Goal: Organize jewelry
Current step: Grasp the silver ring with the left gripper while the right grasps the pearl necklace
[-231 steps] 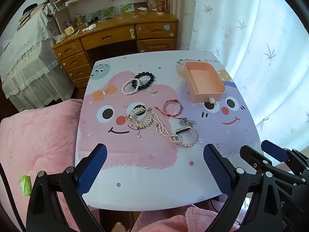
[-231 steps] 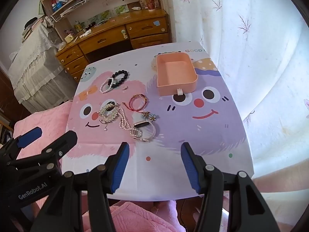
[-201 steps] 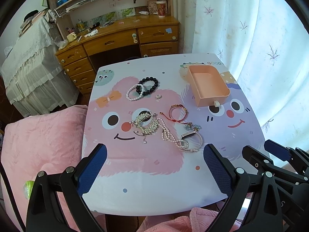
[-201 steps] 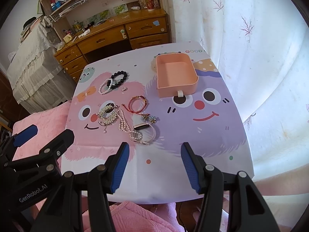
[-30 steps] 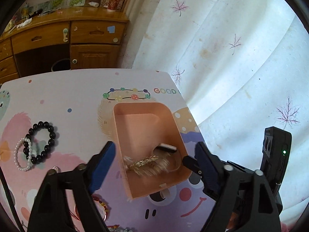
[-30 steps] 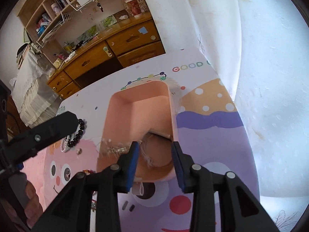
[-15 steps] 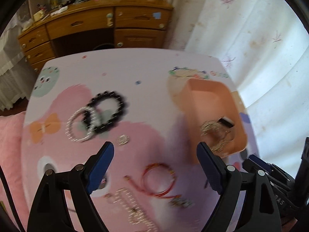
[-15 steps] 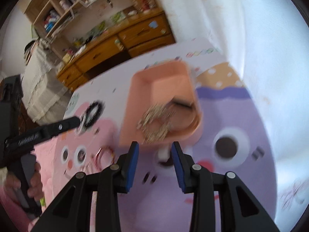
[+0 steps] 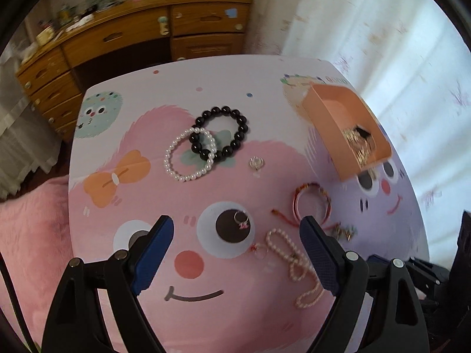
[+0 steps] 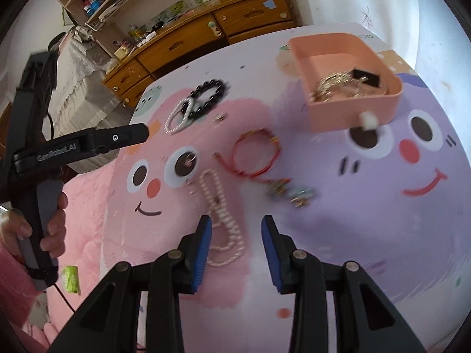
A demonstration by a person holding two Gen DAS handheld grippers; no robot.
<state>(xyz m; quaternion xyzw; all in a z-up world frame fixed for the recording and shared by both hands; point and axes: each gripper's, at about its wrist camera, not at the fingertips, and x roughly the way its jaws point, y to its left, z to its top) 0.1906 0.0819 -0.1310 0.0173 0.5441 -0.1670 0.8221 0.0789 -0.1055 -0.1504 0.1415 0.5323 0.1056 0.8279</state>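
My left gripper (image 9: 235, 235) stands wide open above the cartoon table mat (image 9: 123, 300), empty, with a small ring (image 9: 241, 220) just beyond its fingertips. A pearl necklace (image 9: 294, 261) lies by its right finger, and a red cord bracelet (image 9: 312, 203) lies further out. Black bead (image 9: 220, 135) and white pearl (image 9: 188, 156) bracelets overlap at the far side. My right gripper (image 10: 235, 226) is partly open and empty, over the pearl necklace (image 10: 220, 206). The pink box (image 10: 353, 111) at the upper right holds gold jewelry. The red bracelet (image 10: 256, 154) lies ahead.
A small flower piece (image 10: 294, 192) lies right of the necklace and another small ring (image 9: 256, 163) near the bead bracelets. A hand (image 10: 50, 226) holds the left gripper's handle at the left. A wooden desk (image 9: 132, 38) stands behind, curtains to the right, a pink blanket (image 9: 29, 235) to the left.
Both grippers have moved from over the pink box back toward the loose jewelry on the mat. The box now lies off to the upper right. Neither gripper's opening has changed.
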